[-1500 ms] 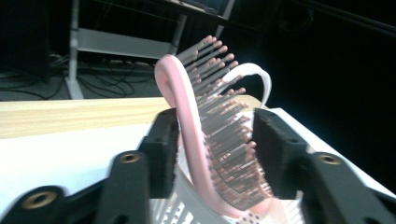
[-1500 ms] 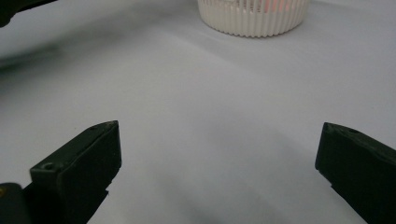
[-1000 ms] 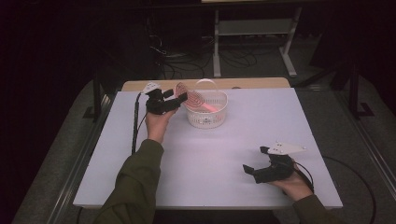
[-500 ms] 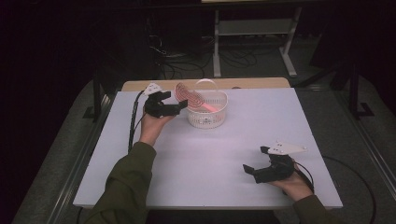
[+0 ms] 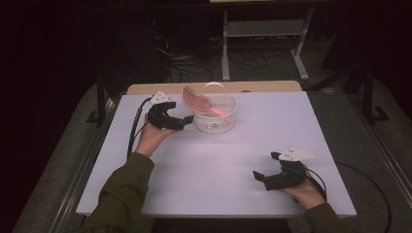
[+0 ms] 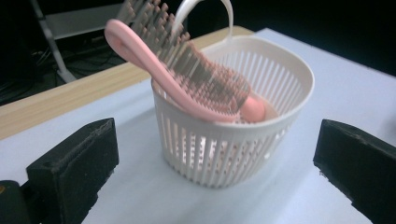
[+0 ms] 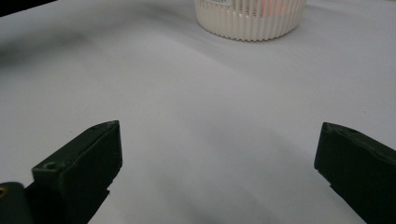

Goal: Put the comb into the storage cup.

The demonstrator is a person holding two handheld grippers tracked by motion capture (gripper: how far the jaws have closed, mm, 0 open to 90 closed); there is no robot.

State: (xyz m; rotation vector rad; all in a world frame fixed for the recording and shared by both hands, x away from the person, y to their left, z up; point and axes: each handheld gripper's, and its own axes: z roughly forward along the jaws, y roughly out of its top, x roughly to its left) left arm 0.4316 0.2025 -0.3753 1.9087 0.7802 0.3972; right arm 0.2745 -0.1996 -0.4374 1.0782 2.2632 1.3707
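We hold our black two-jaw left gripper [image 5: 183, 122] with jaws just opened wide and nothing between them, and our black two-jaw right gripper [image 5: 266, 166] gaping low over the table.

A white table [image 5: 311, 126] takes up the middle of the high view, its far edge backed by a strip of light wood [image 5: 262, 87]. Beyond it the floor is dark — a tangle of black cables [image 5: 187, 65] lies there, beside a pale metal stand [image 5: 265, 29] with a low shelf and two splayed feet. Dark frame legs [image 5: 100, 99] stand at the table's left, another at its right [image 5: 369, 92].
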